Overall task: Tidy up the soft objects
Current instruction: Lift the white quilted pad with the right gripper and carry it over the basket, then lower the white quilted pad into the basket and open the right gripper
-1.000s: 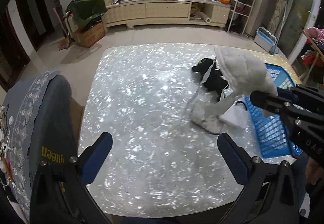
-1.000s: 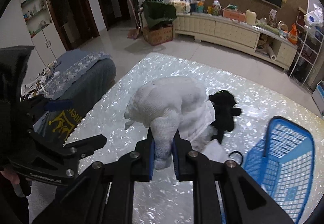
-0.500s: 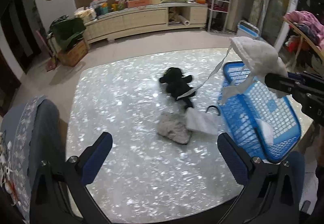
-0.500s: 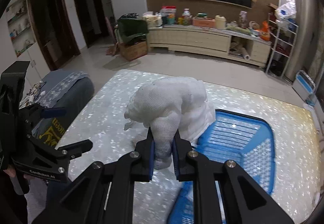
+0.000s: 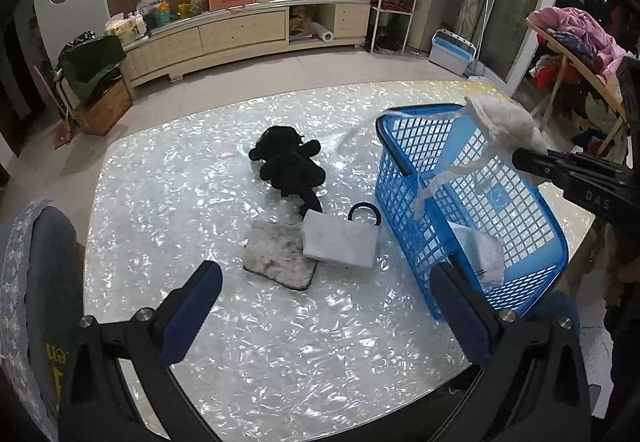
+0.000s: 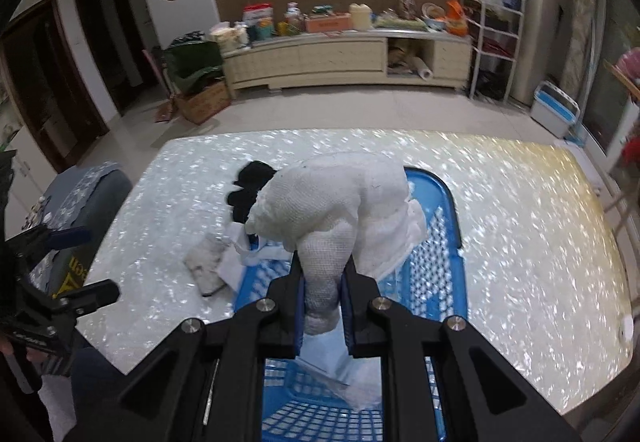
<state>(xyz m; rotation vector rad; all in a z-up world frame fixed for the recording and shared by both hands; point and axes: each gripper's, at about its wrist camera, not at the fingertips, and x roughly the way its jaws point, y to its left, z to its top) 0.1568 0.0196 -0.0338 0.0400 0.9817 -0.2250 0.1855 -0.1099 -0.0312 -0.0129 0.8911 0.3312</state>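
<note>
Right wrist view: white mesh cloth [image 6: 332,198] covers most of the black plush toy [image 6: 250,186] and the middle of the blue basket [image 6: 450,210]; the basket's near end runs off the bottom edge behind the right tongs [image 6: 322,306]. Left wrist view: right tongs [image 5: 560,170] cut by the right edge, so the grip is unseen there. Items on the far cabinet [image 5: 248,30] too small to identify.

Materials and finishes
White cloth [image 6: 332,202]: coarse mesh weave. Basket [image 5: 404,178]: glossy blue plastic lattice. Table [image 5: 280,342]: glossy pearlescent surface. Plush toy [image 5: 290,166]: matt black.
</note>
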